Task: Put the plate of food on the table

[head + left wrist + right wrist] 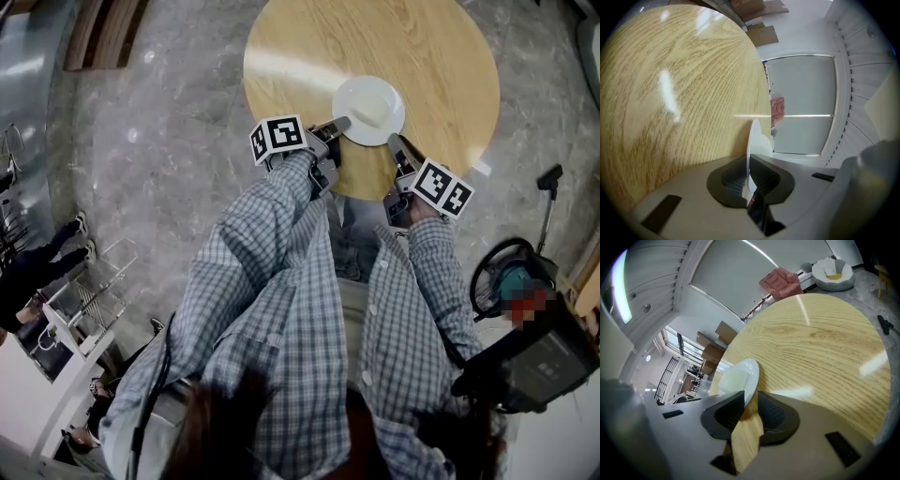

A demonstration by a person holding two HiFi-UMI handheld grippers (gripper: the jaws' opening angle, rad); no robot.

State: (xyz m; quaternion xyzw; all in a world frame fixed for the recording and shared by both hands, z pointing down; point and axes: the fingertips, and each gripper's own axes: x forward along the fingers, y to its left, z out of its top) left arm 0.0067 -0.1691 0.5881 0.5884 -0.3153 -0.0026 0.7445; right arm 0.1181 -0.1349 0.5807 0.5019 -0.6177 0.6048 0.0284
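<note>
Gripping white plate (pixel 368 110) at near part of round wooden table (pixel 441 56).
Closed down to plate thickness on the left rim with left gripper (pixel 342 124), jaws pressed on both faces of the plate edge. Held partly open at the right rim with right gripper (pixel 394 142), rim edge just inside the gap beside one jaw, bare wood visible between jaws. Carrying pale food lump (pixel 372 112) near plate centre. Cannot confirm contact between plate base and table top.
</note>
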